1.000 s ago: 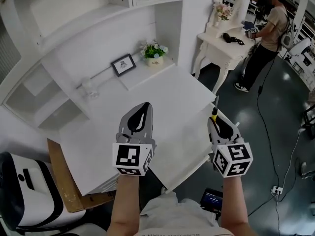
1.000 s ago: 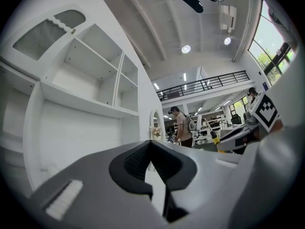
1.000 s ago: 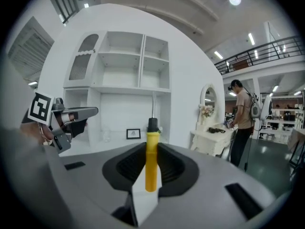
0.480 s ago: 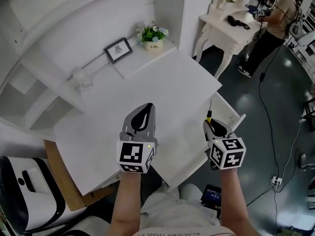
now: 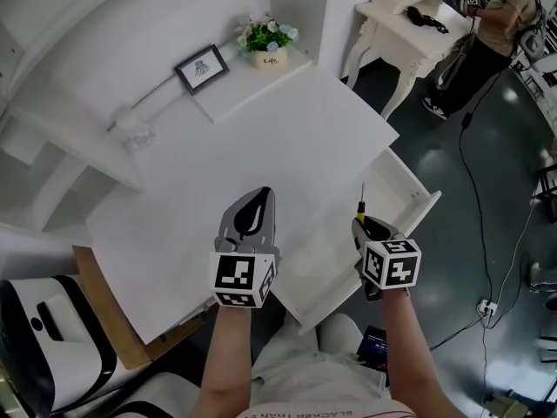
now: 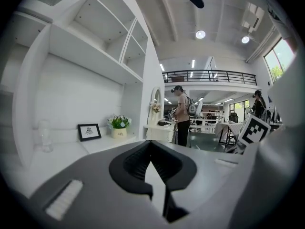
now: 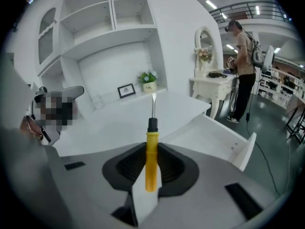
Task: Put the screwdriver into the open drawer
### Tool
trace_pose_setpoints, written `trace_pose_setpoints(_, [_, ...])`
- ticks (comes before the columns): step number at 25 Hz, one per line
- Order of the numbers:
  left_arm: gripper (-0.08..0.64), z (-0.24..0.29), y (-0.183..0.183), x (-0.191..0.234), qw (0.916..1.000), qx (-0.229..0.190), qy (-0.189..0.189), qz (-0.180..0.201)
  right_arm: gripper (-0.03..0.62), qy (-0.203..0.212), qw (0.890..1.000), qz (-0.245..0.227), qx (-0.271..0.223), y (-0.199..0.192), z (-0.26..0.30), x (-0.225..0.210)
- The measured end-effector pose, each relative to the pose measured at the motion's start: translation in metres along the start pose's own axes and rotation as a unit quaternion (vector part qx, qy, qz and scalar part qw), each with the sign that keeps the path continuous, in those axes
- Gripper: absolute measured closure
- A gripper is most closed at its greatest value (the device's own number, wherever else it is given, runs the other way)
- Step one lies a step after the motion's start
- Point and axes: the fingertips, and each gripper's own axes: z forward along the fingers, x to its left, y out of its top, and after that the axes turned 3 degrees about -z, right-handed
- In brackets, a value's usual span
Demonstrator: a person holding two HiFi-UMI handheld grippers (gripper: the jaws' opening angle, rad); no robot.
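right gripper [image 7: 152, 146]: your jaws are clamped on the yellow handle of the screwdriver [image 7: 151, 161]. in the head view this gripper [image 5: 363, 225] sits at the desk's right side, over the pulled-out drawer [image 5: 396, 200].
screwdriver: it is held low on the handle, in line with the jaws, so the black collar and bare shaft stick out past the tips. gripped this way, the blade leads and you can see where it points.
where it is: not in the drawer yet. it is in the air in your grip and touches nothing. the shaft [image 5: 362, 192] points across the drawer toward the desk top [image 5: 261, 138].
drawer: open, and its white floor [image 7: 209, 132] looks bare, so there seems room to lay the tool flat.
left gripper [image 6: 150, 143]: your jaws are together with nothing between them. it hovers over the desk top [image 5: 257, 200], apart from the drawer, which leaves the right hand a free path.
step in hand: by my reading, you are carrying the tool to the drawer, with the placing not yet done.
next move: it likely calls for going lower and tilting the shaft along the drawer's length before you let go.
risk: dropped from height, the round handle could roll or bounce, and the tip could catch the drawer wall.
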Motion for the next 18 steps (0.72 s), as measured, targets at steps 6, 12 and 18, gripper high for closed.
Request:
trace_pose_setpoints(6, [0.554, 0.002, -0.019, -0.003, 0.9998, 0.02, -0.002, -0.007, 0.512, 0.006, 0.998, 0.05, 0.046, -0.037, 0.025, -0.005])
trace_pose_setpoints(12, [0.554, 0.005, -0.032, -0.008, 0.9993, 0.035, -0.009, -0.007, 0.512, 0.006, 0.991, 0.093, 0.092, -0.072, 0.045, -0.01])
trace_pose_setpoints(18, [0.554, 0.005, -0.042, -0.008, 0.9987, 0.05, -0.009, -0.001, 0.512, -0.008, 0.977, 0.142, 0.158, -0.102, 0.065, -0.015])
